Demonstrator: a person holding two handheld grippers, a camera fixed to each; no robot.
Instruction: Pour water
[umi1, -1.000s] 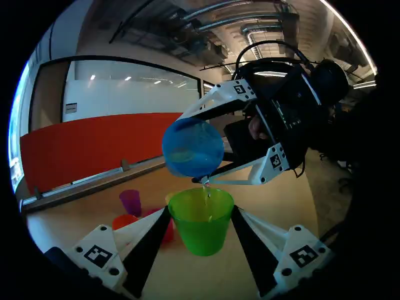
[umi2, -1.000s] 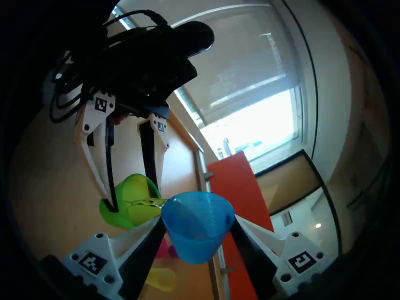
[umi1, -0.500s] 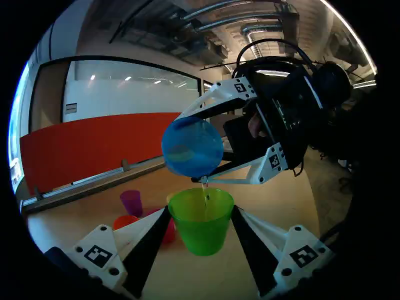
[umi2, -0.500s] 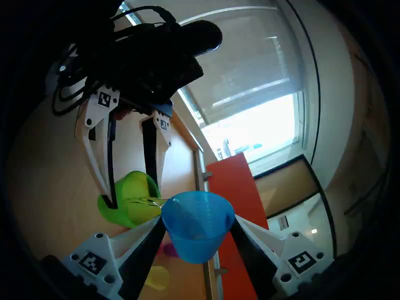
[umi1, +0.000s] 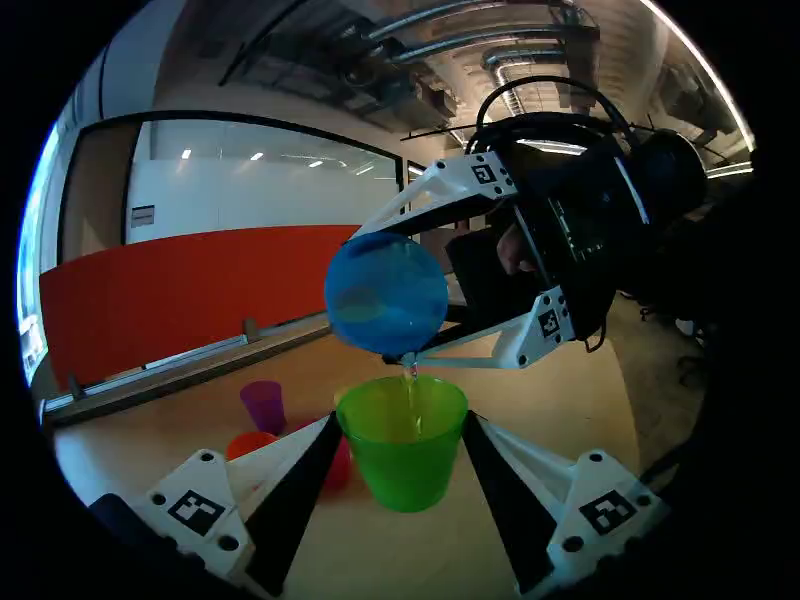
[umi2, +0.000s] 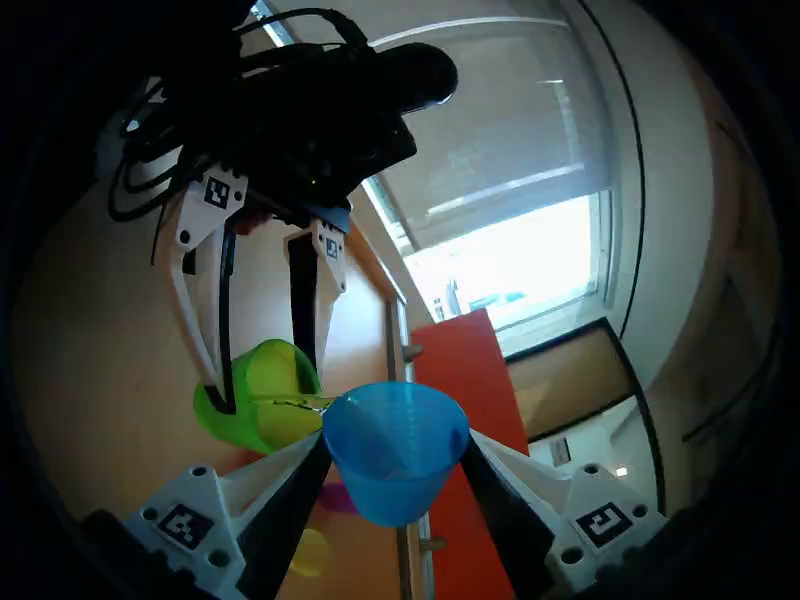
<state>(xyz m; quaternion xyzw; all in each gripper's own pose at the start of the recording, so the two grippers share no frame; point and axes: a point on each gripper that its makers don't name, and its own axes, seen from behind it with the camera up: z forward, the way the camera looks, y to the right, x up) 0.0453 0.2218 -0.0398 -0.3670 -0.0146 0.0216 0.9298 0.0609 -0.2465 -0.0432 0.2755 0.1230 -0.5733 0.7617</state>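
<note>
While the green cup (umi1: 402, 460) is being held upright between the two fingers of the left gripper (umi1: 400, 420), both fingers are being pressed against its sides, closed only as far as the cup's width allows. A thin stream of water (umi1: 410, 383) is being poured into its open mouth from the lip of the blue cup (umi1: 386, 293), which is being held directly above it and tipped steeply, its base turned toward the left gripper view. The blue cup is being clamped on both sides by the right gripper (umi2: 395, 437), whose fingers are likewise being held apart by the cup's width; in the right gripper view a little water seems to be lying inside it, though the tinted plastic makes this hard to judge. Behind those fingers, part of a hand (umi1: 515, 250) is being shown against the dark handle. Farther back on the wooden table (umi1: 570, 390), a pink cup (umi1: 340, 465), a red cup (umi1: 248, 442) and a purple cup (umi1: 263, 403) are being shown standing near one another. Beyond them, a red wall panel (umi1: 180, 290) is being shown beneath a glass partition
</note>
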